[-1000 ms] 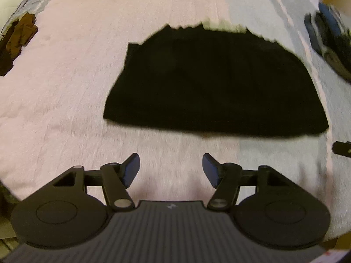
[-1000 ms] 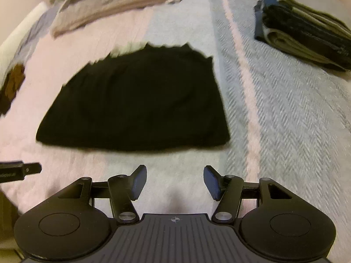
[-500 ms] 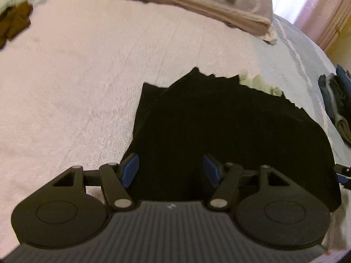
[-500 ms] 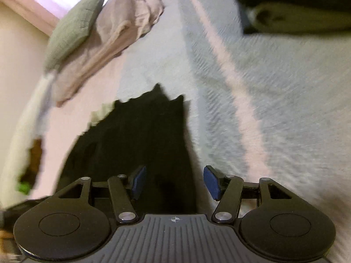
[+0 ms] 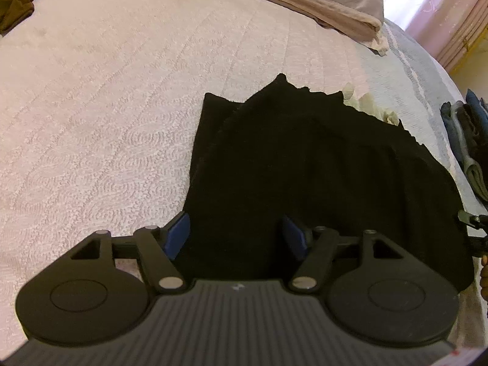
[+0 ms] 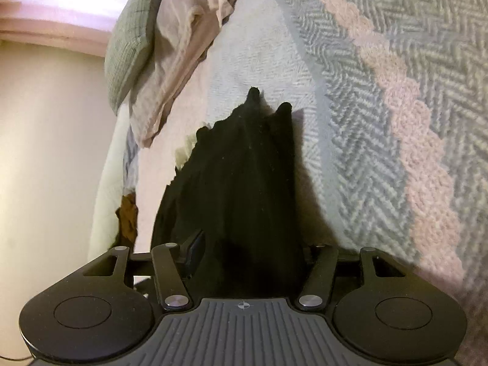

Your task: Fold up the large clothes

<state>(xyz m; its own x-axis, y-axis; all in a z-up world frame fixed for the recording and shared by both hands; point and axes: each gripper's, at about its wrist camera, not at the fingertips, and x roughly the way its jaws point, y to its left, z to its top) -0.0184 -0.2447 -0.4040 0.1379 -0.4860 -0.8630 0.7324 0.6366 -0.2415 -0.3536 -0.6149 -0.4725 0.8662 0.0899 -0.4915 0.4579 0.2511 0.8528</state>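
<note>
A black garment lies folded flat on the bed, with a pale lining peeking out at its far edge. My left gripper is open and low over the garment's near left edge, and the cloth runs between its blue pads. In the right wrist view the black garment fills the gap of my right gripper, which is open at the near right corner. Its right pad is hidden behind the cloth. A tip of the right gripper shows at the left view's right edge.
The pink quilted bedspread meets a grey herringbone blanket on the right. A beige folded blanket and a green pillow lie at the far end. A brown garment lies far left, and stacked folded clothes far right.
Both grippers have moved forward and down from in front of the garment to its near edge. The right one has tilted to the side. Both have stayed open.
</note>
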